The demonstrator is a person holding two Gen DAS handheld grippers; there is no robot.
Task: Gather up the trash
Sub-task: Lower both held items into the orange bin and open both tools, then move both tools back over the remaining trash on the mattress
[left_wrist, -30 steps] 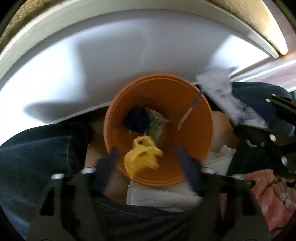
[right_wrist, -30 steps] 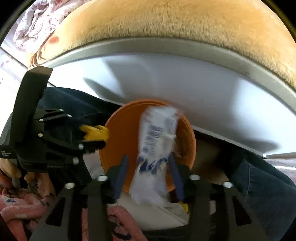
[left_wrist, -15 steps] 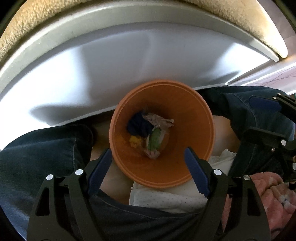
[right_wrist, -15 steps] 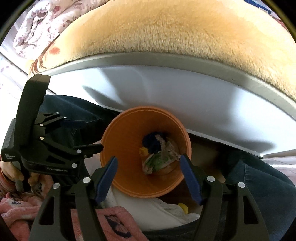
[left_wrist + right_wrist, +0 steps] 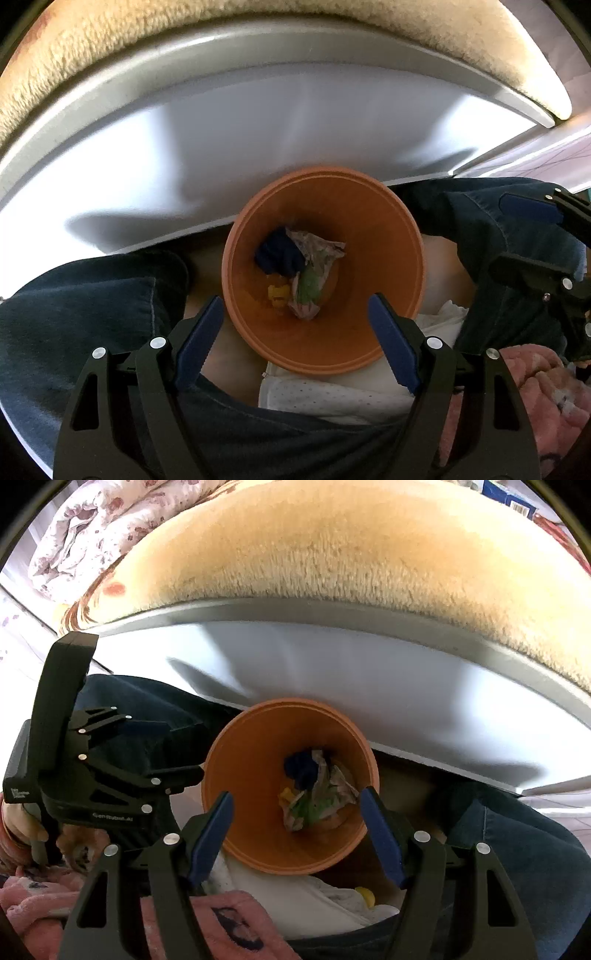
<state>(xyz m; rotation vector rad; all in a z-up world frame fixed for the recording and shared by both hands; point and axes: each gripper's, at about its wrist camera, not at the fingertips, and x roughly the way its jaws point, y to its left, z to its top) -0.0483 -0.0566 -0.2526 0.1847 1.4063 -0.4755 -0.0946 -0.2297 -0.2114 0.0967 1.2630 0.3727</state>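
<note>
Jaws apart on both your grippers, nothing held, above the orange bin.

Left wrist view: your left gripper (image 5: 295, 314) hangs spread over the orange bin (image 5: 384, 258), which stands between your knees; inside lie a crumpled wrapper (image 5: 316, 273), a dark blue scrap (image 5: 277, 254) and a yellow piece (image 5: 277, 293). Right wrist view: your right gripper (image 5: 297, 805) is equally wide over the bin (image 5: 251, 768), the same trash (image 5: 317, 794) at its bottom, the left gripper (image 5: 110, 760) just beside the rim.
</note>
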